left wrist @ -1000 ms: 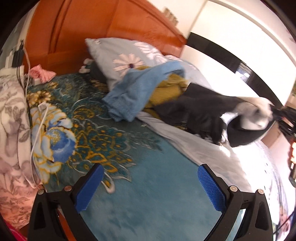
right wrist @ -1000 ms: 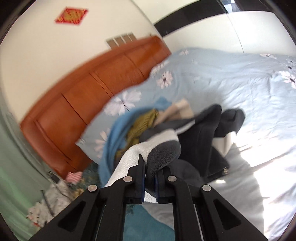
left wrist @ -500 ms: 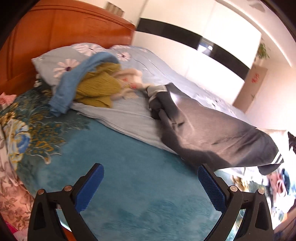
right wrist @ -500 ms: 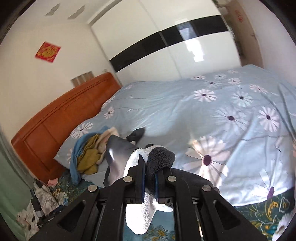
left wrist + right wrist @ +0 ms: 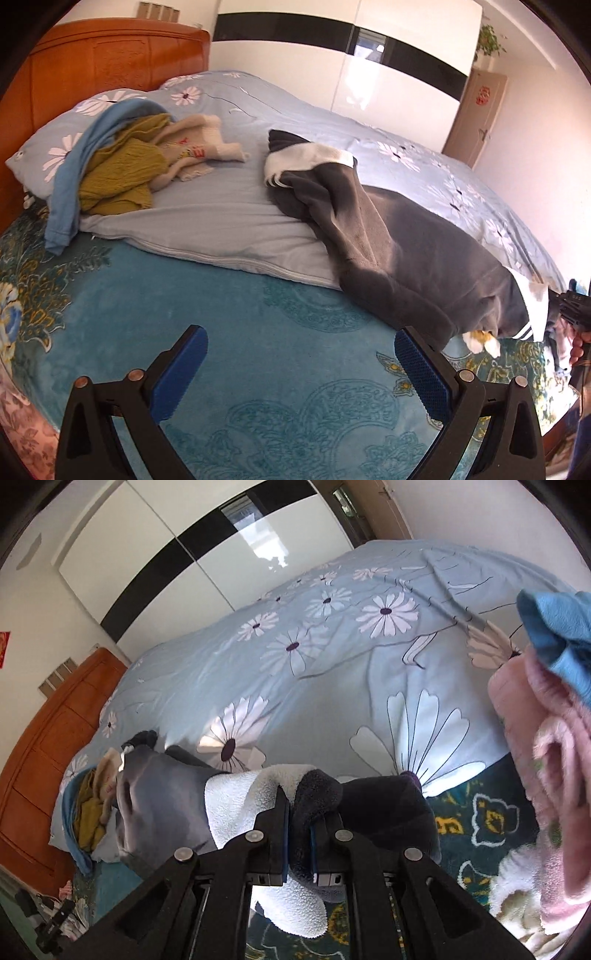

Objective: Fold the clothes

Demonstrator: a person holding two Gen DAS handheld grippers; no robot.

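A dark grey fleece garment with white lining lies stretched across the bed, from the light blue quilt down to the teal blanket. My right gripper is shut on one end of the garment, grey and white fleece bunched between its pads. In the left wrist view that right gripper shows at the far right edge, at the garment's striped end. My left gripper hovers open over the teal blanket, nothing between its blue pads, a short way from the garment's near edge.
A pile of blue, olive and cream clothes rests on a pillow by the wooden headboard. Folded pink clothes with a blue cloth on top sit at the right of the right wrist view. A daisy quilt covers the bed.
The right gripper has dragged the grey garment out of the pile and away from the headboard, stretching it along the bed. The left gripper has swung right, staying open.
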